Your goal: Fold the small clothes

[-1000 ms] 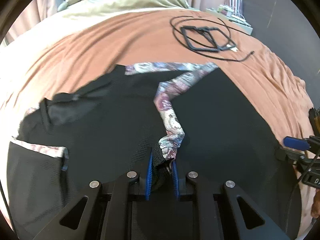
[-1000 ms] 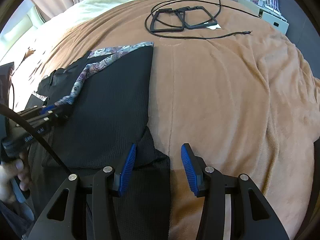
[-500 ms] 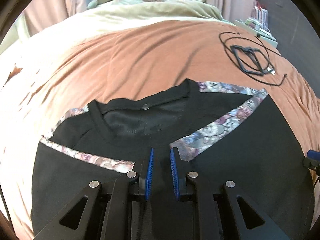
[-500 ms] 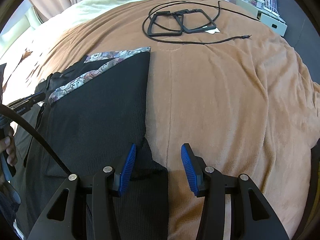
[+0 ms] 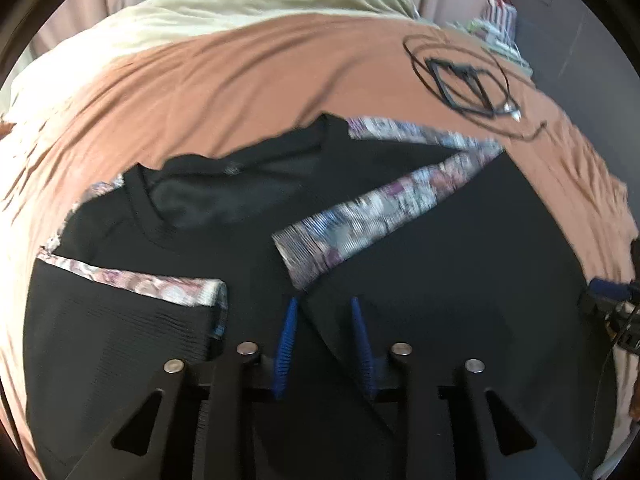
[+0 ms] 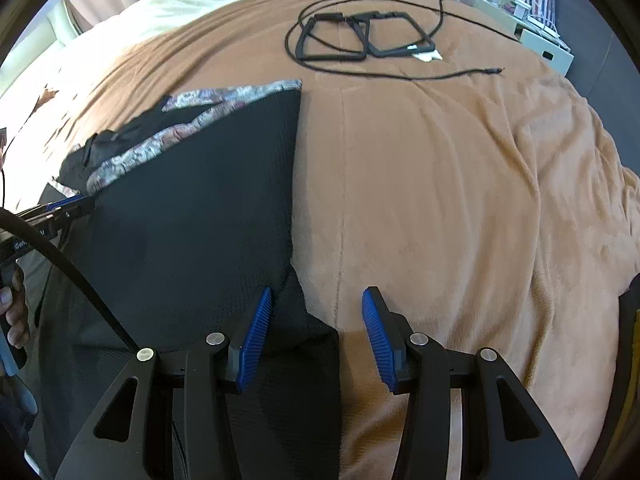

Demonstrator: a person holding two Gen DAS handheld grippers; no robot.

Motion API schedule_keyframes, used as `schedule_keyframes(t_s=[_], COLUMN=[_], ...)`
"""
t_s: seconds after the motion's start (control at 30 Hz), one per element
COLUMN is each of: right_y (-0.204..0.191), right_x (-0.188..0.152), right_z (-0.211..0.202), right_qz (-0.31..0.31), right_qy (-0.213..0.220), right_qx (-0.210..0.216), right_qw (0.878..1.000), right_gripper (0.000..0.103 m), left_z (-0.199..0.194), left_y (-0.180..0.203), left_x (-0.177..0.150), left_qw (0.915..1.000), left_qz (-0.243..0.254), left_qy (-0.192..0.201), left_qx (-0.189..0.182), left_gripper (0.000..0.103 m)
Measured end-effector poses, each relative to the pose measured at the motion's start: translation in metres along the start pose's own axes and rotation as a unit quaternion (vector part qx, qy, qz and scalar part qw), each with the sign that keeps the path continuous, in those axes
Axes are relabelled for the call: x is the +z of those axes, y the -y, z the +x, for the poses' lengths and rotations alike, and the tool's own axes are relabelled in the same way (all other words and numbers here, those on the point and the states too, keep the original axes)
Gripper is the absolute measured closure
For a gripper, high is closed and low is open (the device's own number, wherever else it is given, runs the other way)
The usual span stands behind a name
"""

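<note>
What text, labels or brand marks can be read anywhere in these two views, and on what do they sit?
"Ge": start of white lettering on the black body of the left gripper in the right wrist view; the rest is cut off.
Small tag inside the neckline of the black T-shirt with patterned sleeve trim: too blurred to read.
Nothing else legible.

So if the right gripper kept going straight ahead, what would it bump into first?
Probably the brown blanket: the right gripper is open and points along the black shirt's edge. Farther ahead lies the black cable. Height is unclear.
</note>
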State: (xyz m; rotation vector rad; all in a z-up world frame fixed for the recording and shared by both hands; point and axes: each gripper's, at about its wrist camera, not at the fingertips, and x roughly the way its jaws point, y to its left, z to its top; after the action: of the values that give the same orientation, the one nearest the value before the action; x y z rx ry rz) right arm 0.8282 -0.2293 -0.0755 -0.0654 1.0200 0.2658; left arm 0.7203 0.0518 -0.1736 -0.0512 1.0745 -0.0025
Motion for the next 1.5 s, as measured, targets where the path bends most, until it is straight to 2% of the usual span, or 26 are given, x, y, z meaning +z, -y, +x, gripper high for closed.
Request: schedule_keyframes(t_s=[0.13, 0.5, 0.8, 1.03, 1.1, 1.17, 1.23, 1.5], right_y=[0.0, 0.003, -0.002, -0.01, -0.012, -0.015, -0.017, -0.024], right_x=[-0.003, -0.014, -0.017, -0.032, -0.04, -0.049, -0.061, -0.109], right_z=[0.002, -0.006, -0.024, -0.066, -0.081, -0.099, -0.115, -0.165], right_qz=[-0.006, -0.013, -0.007, -0.009, -0.008, -0.006, -0.003, 0.012], right_qy=[0.001, -0.005, -0.01, 0.011, 0.02, 0.031, 0.041, 0.059], right_qx=[-0.003, -0.019, -0.043, -0.032, -0.029, -0.025, -0.018, -0.022], right_qw=[1.0, 1.0, 0.999, 0.999, 0.999, 0.999, 0.999, 0.998], right_gripper=[0.058, 0.058, 0.058, 0.053, 0.044, 0.027, 0.022, 0.013], left_z=[0.002, -0.01, -0.037, -0.084, -0.103, -0.122, -0.143, -0.208], left_y=[0.009, 0.013, 0.005, -0.015, -0.023, -0.031, -0.039, -0.072], left_x=[-0.01, -0.028, -0.041, -0.055, -0.062, -0.069, -0.078, -0.117], left_qw=[0.9999, 0.9996, 0.9993, 0.9991, 0.999, 0.9988, 0.9985, 0.9955], left_qz=[0.01, 0.016, 0.009, -0.014, -0.02, -0.025, -0.031, -0.061], left_qy=[0.002, -0.02, -0.027, -0.002, 0.007, 0.019, 0.033, 0.068], left_qx=[0.011, 0.007, -0.024, -0.039, -0.04, -0.038, -0.031, -0.027], left_gripper=[0.07, 0.07, 0.069, 0.039, 0.03, 0.019, 0.012, 0.002])
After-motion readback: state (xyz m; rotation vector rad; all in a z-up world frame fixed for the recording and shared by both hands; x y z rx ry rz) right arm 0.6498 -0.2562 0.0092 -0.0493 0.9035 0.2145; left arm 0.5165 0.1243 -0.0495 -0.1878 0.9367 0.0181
